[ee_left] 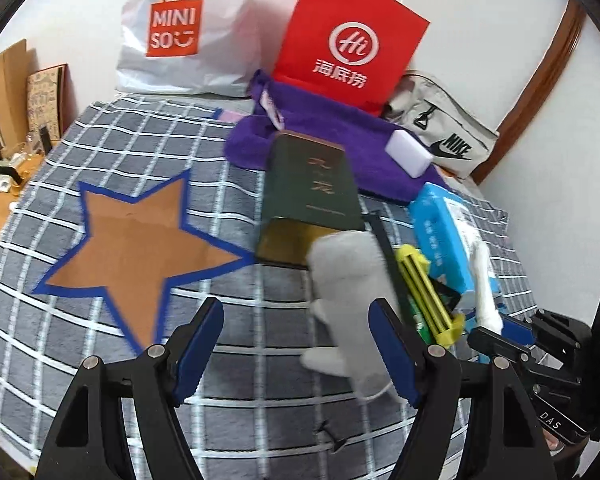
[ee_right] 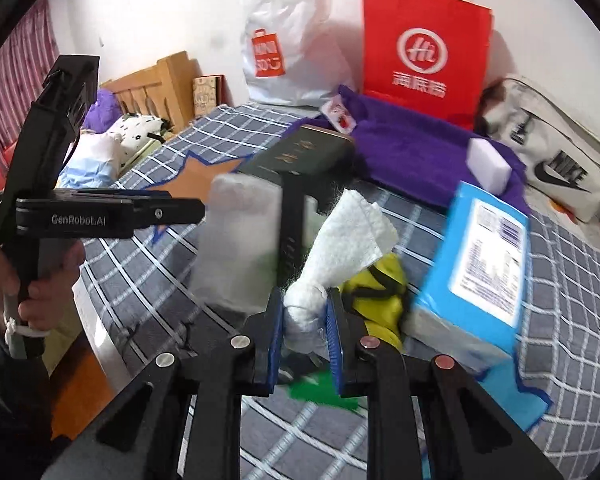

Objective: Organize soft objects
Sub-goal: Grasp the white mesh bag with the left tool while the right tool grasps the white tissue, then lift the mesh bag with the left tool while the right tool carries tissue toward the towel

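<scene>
1. Two tongs above a checked bed (ee_left: 112, 152); task barely begun, judging by the clutter.
2. Right tongs (ee_right: 305, 334) clamped tight on a white tissue (ee_right: 340, 236), drawn from a blue tissue pack (ee_right: 476, 260) just beside.
3. Left tongs (ee_left: 296, 350) spread wide, empty, with a grey plush toy (ee_left: 340, 280) lying between the blue pads (ee_left: 198, 356), untouched as far as visible.
4. Still scattered: purple towel (ee_left: 332, 136), white sponge block (ee_left: 408, 152), dark green box (ee_left: 312, 196), yellow object (ee_left: 424, 292).
5. Brown star mat (ee_left: 136, 240) bare, possibly the sorting spot.
</scene>
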Demonstrator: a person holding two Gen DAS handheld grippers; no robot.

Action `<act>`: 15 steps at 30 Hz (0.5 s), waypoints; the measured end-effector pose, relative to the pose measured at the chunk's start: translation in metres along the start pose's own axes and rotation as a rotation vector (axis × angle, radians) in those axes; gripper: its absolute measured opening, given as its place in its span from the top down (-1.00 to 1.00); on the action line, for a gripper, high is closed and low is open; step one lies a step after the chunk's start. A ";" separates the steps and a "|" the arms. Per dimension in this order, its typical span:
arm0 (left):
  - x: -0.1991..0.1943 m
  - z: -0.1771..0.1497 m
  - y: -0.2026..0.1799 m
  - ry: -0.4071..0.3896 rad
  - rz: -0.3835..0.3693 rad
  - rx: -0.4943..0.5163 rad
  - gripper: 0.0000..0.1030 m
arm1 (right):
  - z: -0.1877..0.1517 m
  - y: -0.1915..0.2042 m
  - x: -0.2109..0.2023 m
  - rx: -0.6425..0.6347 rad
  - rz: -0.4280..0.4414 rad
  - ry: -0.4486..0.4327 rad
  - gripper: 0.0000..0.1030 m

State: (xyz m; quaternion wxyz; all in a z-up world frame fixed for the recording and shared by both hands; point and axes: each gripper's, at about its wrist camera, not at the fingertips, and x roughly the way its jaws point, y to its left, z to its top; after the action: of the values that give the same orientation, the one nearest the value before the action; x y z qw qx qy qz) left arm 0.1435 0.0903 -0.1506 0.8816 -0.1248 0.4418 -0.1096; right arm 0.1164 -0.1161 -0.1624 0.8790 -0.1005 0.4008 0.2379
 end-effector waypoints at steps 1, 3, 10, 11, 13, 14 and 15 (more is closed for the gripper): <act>0.004 -0.001 -0.004 0.008 -0.015 0.003 -0.43 | -0.005 -0.005 -0.004 0.011 -0.011 -0.004 0.62; 0.011 -0.003 -0.009 0.013 -0.028 0.006 -0.41 | -0.015 -0.016 -0.011 0.036 -0.019 0.005 0.62; 0.022 -0.007 -0.026 -0.006 -0.051 0.009 -0.09 | -0.059 -0.054 -0.020 0.104 -0.070 0.061 0.62; 0.022 -0.007 -0.026 -0.003 -0.055 0.009 0.07 | -0.064 -0.057 -0.018 0.114 -0.073 0.073 0.62; 0.024 -0.007 -0.028 0.008 -0.050 0.020 0.39 | -0.074 -0.066 -0.009 0.144 -0.078 0.101 0.62; 0.024 -0.009 -0.028 0.013 -0.045 0.024 0.59 | -0.079 -0.069 -0.006 0.154 -0.080 0.112 0.62; 0.023 -0.010 -0.029 0.017 -0.045 0.029 0.77 | -0.083 -0.071 -0.002 0.161 -0.082 0.119 0.62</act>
State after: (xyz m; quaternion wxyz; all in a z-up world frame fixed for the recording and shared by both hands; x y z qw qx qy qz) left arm 0.1466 0.0551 -0.1643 0.8767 -0.1211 0.4449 -0.1369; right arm 0.0970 -0.2088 -0.2166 0.8679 -0.0600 0.4657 0.1623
